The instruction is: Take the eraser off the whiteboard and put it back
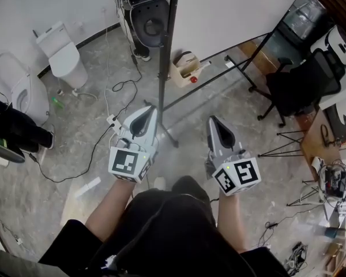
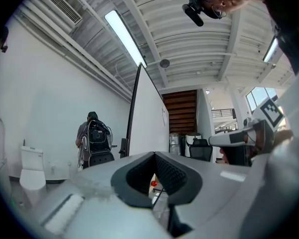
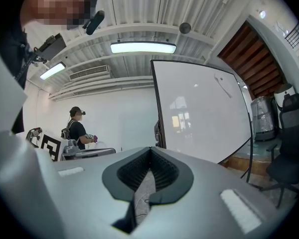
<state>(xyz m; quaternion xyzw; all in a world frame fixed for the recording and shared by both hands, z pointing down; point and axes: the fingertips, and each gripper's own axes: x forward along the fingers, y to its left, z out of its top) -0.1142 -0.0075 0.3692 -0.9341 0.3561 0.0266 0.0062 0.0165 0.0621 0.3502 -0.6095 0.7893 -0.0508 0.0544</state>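
At the far left a white ceramic toilet (image 1: 63, 53) stands against the wall, with a black cable (image 1: 92, 154) trailing over the grey marbled floor (image 1: 81, 114). The left gripper (image 1: 151, 109) is held level towards the black metal stand (image 1: 168, 51). Its jaws are pressed together with nothing between them. The large white whiteboard (image 1: 230, 10) rises just ahead of both grippers, and neither touches it. A small thin object (image 3: 222, 83) sits high on its face, too small to tell whether it is the eraser. The right gripper (image 1: 213, 120) is held level beside the left, its jaws also pressed together and empty. A black office chair (image 1: 305, 82) stands further right, near a wooden surface (image 1: 317, 143) cluttered with cables.
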